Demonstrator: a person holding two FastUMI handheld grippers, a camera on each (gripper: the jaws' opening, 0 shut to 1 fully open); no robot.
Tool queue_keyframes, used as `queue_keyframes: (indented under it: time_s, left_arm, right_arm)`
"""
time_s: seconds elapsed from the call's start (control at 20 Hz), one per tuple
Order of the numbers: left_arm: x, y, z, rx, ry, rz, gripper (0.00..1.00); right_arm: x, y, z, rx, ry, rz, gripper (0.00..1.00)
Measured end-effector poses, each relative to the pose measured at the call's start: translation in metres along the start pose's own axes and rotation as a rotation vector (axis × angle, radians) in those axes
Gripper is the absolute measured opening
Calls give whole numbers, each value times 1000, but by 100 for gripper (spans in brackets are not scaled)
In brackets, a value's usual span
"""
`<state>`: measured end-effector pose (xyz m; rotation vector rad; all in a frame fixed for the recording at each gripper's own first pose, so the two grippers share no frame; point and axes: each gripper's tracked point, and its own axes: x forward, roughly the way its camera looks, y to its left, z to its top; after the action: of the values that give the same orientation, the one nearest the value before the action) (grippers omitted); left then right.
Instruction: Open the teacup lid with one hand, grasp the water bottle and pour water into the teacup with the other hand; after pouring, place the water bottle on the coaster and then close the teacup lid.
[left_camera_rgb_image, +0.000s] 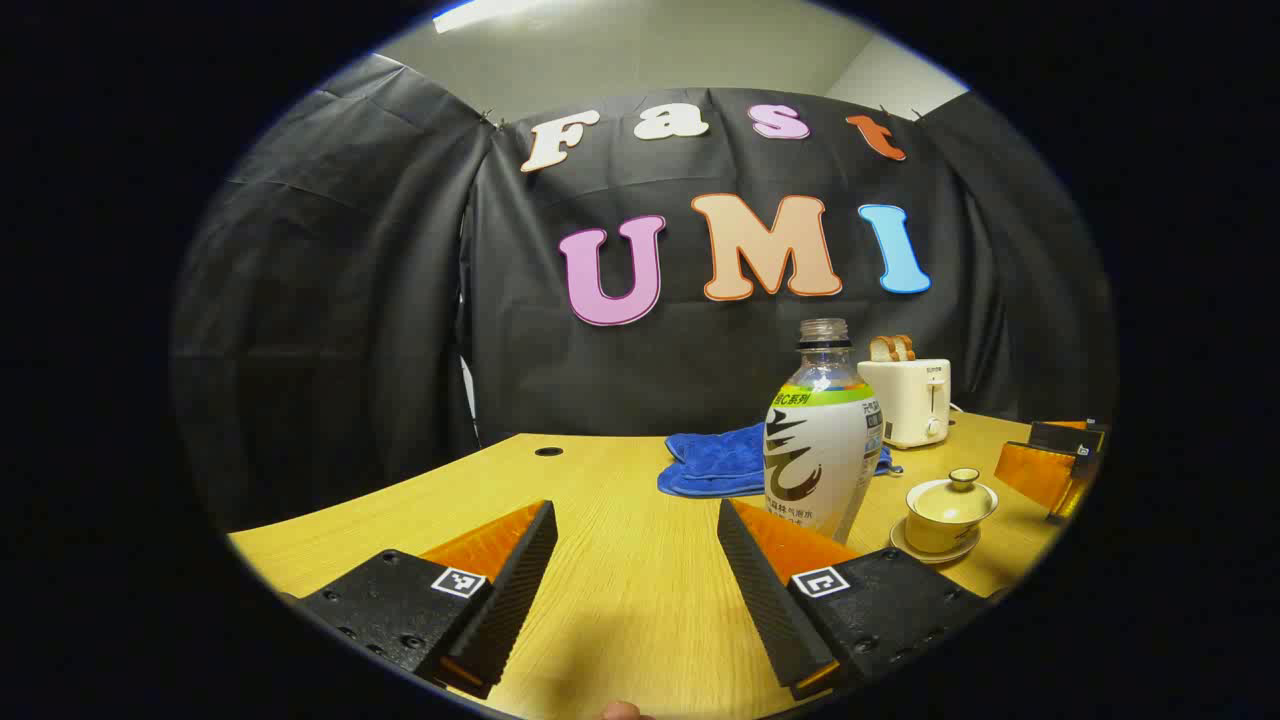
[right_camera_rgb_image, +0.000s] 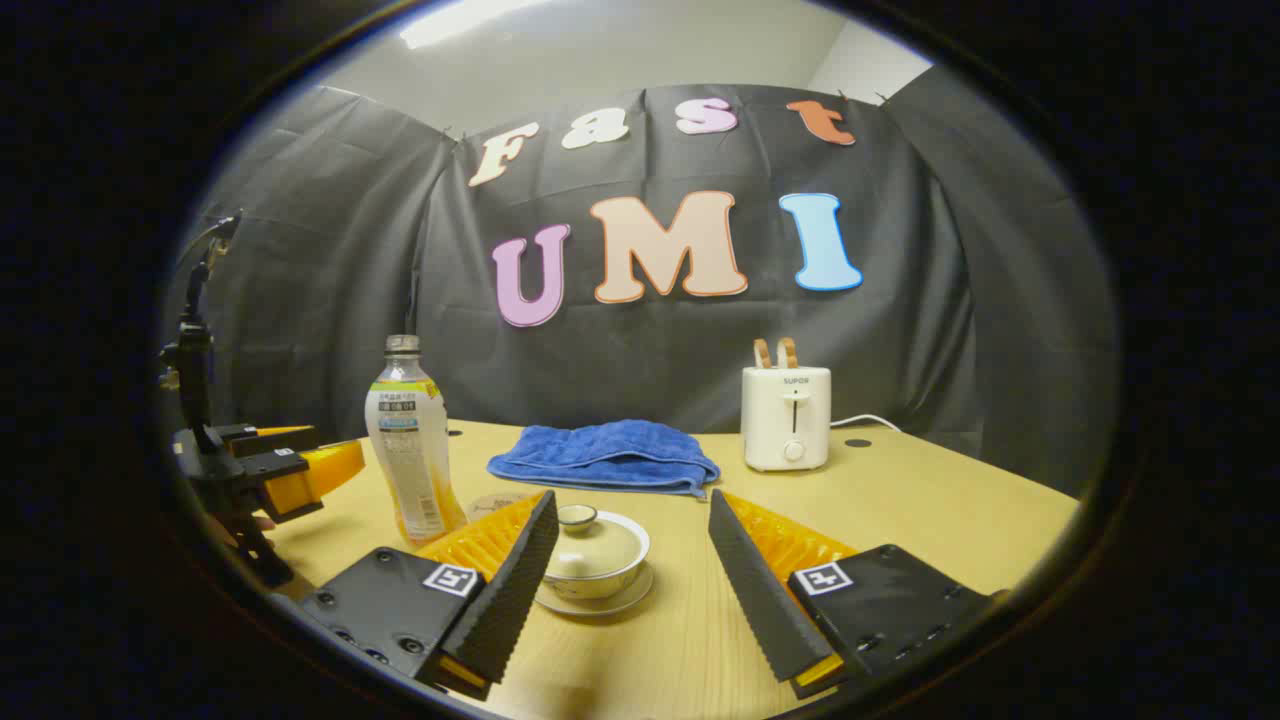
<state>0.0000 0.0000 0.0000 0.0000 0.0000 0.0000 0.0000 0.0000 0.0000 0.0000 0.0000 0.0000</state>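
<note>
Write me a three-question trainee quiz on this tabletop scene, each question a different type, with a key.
1. True or false: the teacup has its lid on.
2. Multiple choice: what lies between the water bottle and the toaster in the right gripper view? A) a blue towel B) a plate C) a book
3. Fill in: the right hand-held gripper has its jaws ____, with the teacup just ahead between them.

Key: 1 true; 2 A; 3 open. The left hand-held gripper is open too, the water bottle just ahead on its right.
</note>
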Motion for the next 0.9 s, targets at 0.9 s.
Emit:
queue_keyframes:
  time_s: [0.9]
  left_arm:
    - [-1, -1, 1, 3, -4, 2, 95]
  right_arm:
    - [7, 13, -8, 2, 41, 70, 96]
